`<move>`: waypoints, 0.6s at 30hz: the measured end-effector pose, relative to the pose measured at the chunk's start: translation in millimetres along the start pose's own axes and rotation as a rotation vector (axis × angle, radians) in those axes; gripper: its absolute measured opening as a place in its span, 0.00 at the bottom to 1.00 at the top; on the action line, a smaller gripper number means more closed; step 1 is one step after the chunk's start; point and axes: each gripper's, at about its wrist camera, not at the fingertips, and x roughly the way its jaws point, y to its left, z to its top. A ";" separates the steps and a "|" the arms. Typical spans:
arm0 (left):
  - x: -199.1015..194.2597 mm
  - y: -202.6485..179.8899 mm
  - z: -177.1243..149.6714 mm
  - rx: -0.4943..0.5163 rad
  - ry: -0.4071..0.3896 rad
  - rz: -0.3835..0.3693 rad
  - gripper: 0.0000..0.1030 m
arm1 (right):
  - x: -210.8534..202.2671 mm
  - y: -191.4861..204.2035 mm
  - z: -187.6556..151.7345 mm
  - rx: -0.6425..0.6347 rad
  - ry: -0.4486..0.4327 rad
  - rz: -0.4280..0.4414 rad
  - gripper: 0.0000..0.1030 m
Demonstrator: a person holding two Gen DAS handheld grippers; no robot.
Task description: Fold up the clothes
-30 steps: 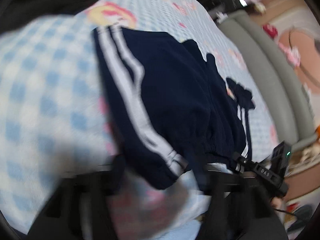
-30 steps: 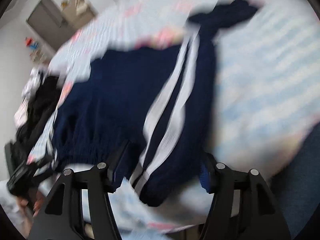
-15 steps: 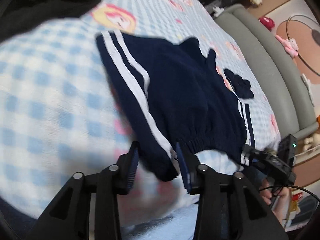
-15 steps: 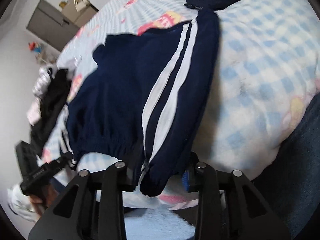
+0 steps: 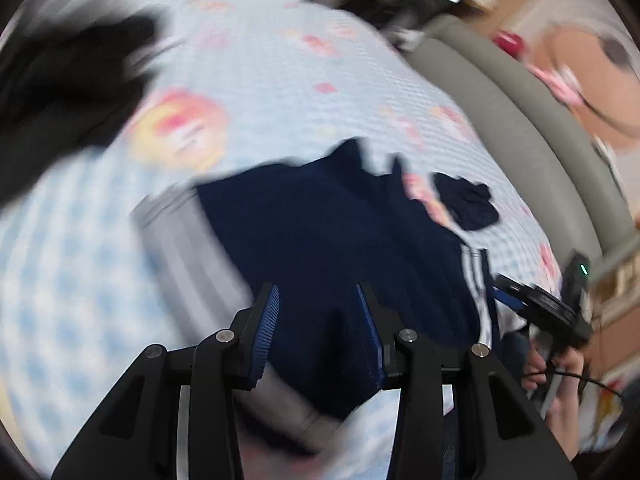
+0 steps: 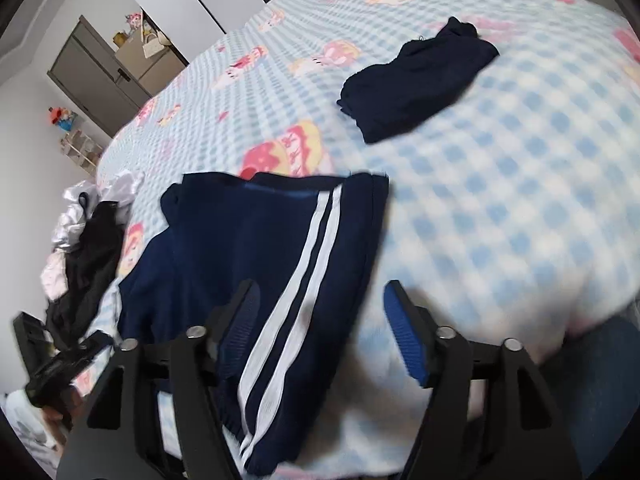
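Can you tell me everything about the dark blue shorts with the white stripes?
The navy shorts look like soft knit sportswear, with two white stripes down each side and a gathered elastic band at the near edge. They lie folded and flat on the blue checked blanket, near its front edge. The right gripper hangs over them with jaws opening, pads not pressing the cloth. A smaller folded navy garment lies apart, farther back.

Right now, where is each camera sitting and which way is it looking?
Left wrist view: sits on the left gripper, looking down at the navy striped shorts on the checked blanket; its own fingers show, and the right gripper at the right edge.
Right wrist view: sits on the right gripper, whose jaws are opening, looking down at the shorts; its fingers show.
Shared: shorts, blanket, small navy garment.
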 end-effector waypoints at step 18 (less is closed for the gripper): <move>142.4 -80.7 81.6 0.282 0.067 0.050 0.59 | 43.7 -11.5 26.0 -0.066 -0.038 -0.047 0.05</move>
